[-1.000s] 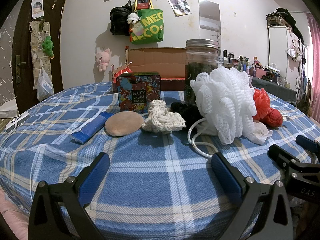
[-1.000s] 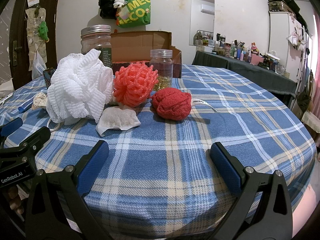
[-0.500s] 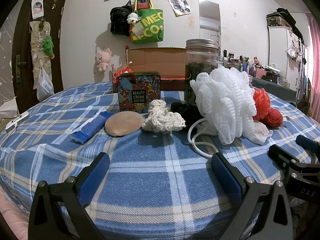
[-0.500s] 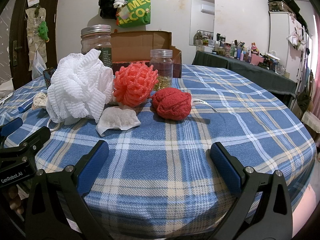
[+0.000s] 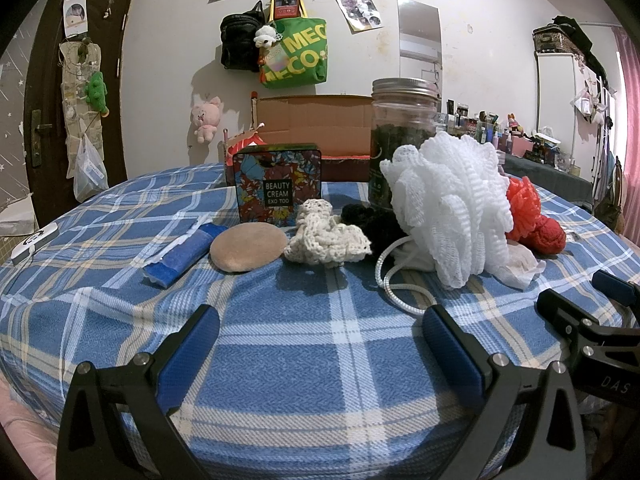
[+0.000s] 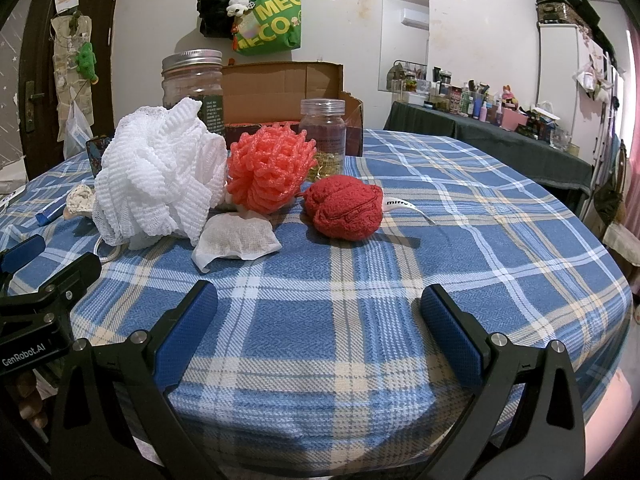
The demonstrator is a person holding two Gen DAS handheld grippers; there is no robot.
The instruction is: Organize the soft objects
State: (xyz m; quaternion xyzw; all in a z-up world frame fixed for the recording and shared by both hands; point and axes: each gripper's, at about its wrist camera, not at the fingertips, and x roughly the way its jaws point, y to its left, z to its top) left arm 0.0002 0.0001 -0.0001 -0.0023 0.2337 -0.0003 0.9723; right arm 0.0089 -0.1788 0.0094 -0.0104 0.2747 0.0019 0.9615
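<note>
Soft items, all lying in a loose row across the middle of the blue plaid worktop [image 6: 400,320], none in my grasp:

- White mesh bath puff [image 5: 452,208], largest piece, its white cord looped on the cloth towards me.
- Coral mesh puff [image 6: 268,168], touching the white one on its right side.
- Red knitted ball [image 6: 344,208], just right of the coral puff, white label trailing from it.
- White gauze pouch [image 6: 236,242], flat, in front of the two puffs.
- Cream crochet piece [image 5: 326,240], left of the white puff.
- Black fuzzy item [image 5: 372,220], between crochet piece and white puff, partly hidden.
- Tan round pad [image 5: 248,246], left of the crochet piece.
- Blue flat packet [image 5: 180,258], leftmost, beside the pad.

Behind the row: patterned tin [image 5: 278,184] marked "BEAUTY CREAM"; large metal-lidded jar [image 5: 402,140]; small clear jar [image 6: 322,136]; open cardboard box [image 6: 280,92] at the back.

My left gripper [image 5: 318,340]: jaws spread wide, nothing between them, low over the near edge facing crochet piece and pad. My right gripper [image 6: 318,310]: jaws likewise spread and bare, near edge, facing the red ball.
</note>
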